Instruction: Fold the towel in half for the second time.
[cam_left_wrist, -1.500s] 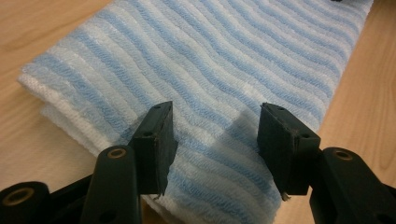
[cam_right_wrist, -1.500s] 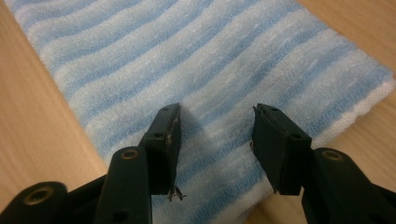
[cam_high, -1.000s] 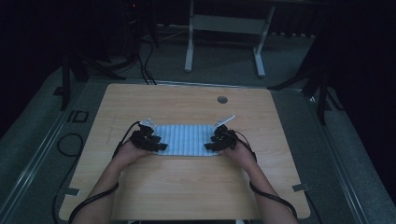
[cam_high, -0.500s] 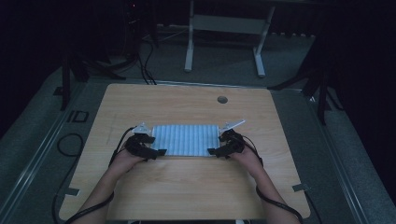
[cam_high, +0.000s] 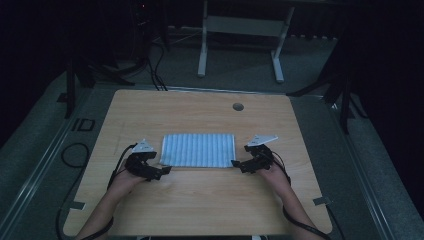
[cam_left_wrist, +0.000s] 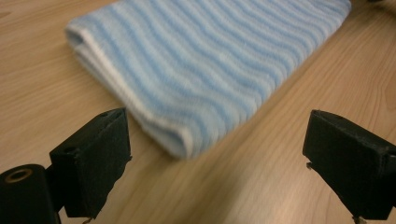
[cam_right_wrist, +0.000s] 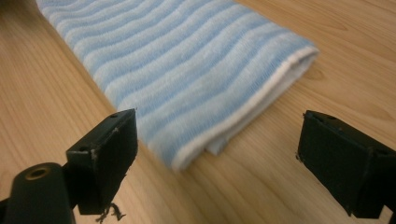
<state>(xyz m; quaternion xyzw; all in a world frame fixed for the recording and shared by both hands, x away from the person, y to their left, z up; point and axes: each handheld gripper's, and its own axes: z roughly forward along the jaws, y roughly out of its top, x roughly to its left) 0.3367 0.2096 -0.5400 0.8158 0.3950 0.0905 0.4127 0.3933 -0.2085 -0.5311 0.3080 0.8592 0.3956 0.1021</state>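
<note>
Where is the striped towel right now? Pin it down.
In the high view the folded blue-and-white striped towel lies flat near the middle of the wooden table, between the open left gripper and right gripper, touching neither.

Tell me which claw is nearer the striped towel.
Neither clearly; about equal. Left claw sits open just off the striped towel's near-left corner, right claw open just off its near-right corner; neither touches it.

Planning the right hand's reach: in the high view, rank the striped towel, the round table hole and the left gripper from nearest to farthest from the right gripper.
From the right gripper:
1. Striped towel, just beside its jaws.
2. Round table hole, toward the far edge.
3. Left gripper, across the towel.
</note>
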